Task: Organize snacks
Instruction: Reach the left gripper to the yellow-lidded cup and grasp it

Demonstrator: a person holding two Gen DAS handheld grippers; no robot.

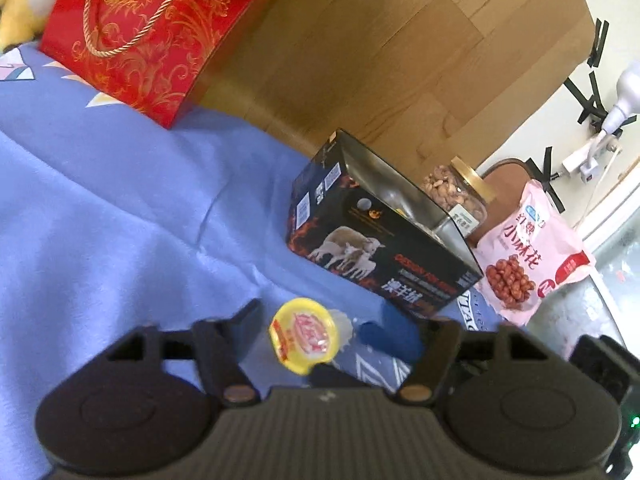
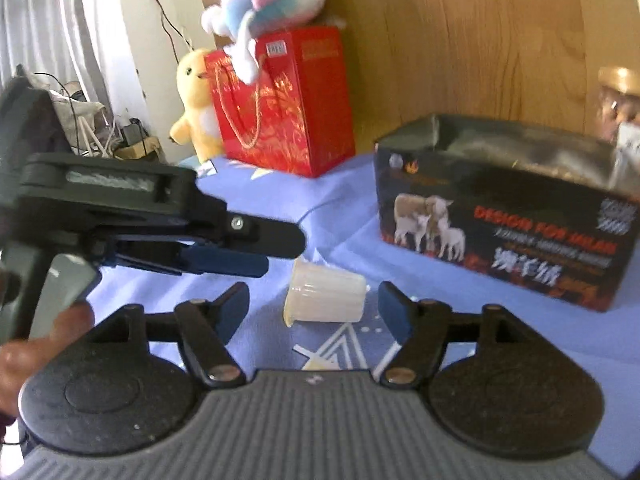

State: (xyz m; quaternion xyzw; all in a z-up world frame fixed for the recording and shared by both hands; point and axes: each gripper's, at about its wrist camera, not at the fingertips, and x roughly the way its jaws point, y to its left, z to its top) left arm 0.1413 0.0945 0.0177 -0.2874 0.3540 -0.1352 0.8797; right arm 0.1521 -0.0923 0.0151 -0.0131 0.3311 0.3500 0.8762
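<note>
A small jelly cup [image 2: 325, 298] lies on its side on the blue sheet [image 1: 120, 200], and both grippers are at it. In the left wrist view the cup shows its yellow foil lid [image 1: 304, 334], sitting between the spread fingers of the left gripper [image 1: 336, 320]; the jaws stand wide and neither pad touches the cup. From the right wrist view the pale ribbed body of the cup lies between the fingers of the right gripper [image 2: 314, 304], whose jaws are parted about halfway, with a gap on each side of the cup, so nothing is gripped. In that same view the left gripper [image 2: 280, 248] reaches in from the left, its tip just above the cup's lid end, and a hand [image 2: 36, 344] holds its handle at the lower left. Beyond the cup stands an open black box [image 2: 504, 216] printed with sheep, near the cup but apart from it. Behind the box, in the left wrist view, are a nut jar [image 1: 456, 192] with a gold lid and a pink snack bag [image 1: 528, 248] leaning beside the box's far corner. Farther back on the sheet a red gift bag [image 2: 288, 100] stands against the wooden headboard [image 1: 380, 40], with a pastel plush [image 2: 264, 0] on top of it and a yellow chick plush [image 2: 196, 100] just beside it.
</note>
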